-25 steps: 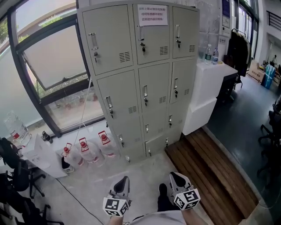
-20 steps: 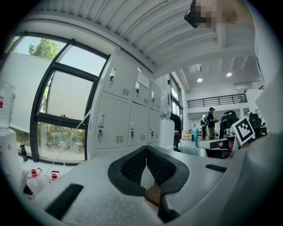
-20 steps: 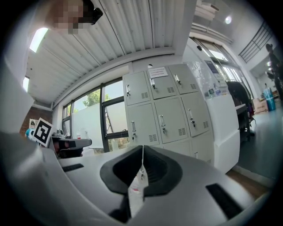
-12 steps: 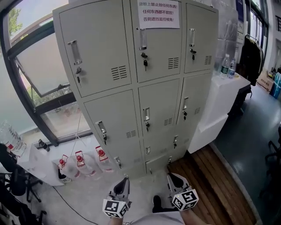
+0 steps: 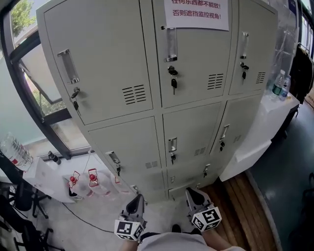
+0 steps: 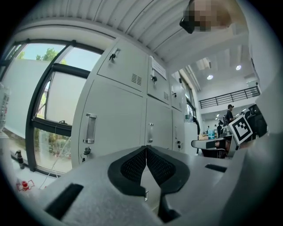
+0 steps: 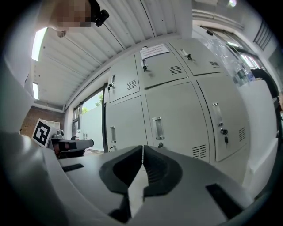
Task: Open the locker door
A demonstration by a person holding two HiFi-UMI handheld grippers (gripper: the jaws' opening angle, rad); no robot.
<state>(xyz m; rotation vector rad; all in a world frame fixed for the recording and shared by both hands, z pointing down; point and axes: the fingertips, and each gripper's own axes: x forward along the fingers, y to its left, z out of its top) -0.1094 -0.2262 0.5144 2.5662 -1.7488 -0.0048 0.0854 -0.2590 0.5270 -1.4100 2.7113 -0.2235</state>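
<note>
A grey metal locker cabinet (image 5: 122, 59) with several doors fills the head view. Each door has a recessed handle and a lock; the top middle door carries a paper notice (image 5: 196, 12), a handle (image 5: 170, 44) and a key (image 5: 173, 83). The centre door of the row below has its handle (image 5: 172, 145) lower down. All doors look closed. My left gripper (image 5: 140, 198) and right gripper (image 5: 189, 191) hang low near my body, short of the lockers, both shut and empty. The lockers rise ahead beyond the left gripper (image 6: 146, 148) and the right gripper (image 7: 142, 148) in their own views.
Large water jugs (image 5: 81, 182) stand on the floor left of the cabinet, under a big window (image 5: 29, 73). A white counter (image 5: 267, 122) with bottles (image 5: 280, 82) adjoins the cabinet on the right. A wooden platform (image 5: 255, 206) lies at the right; office chairs (image 5: 19, 201) at the left.
The lockers have grown much larger in the head view as I came closer. Both grippers stay low and shut in the same place in the picture.
</note>
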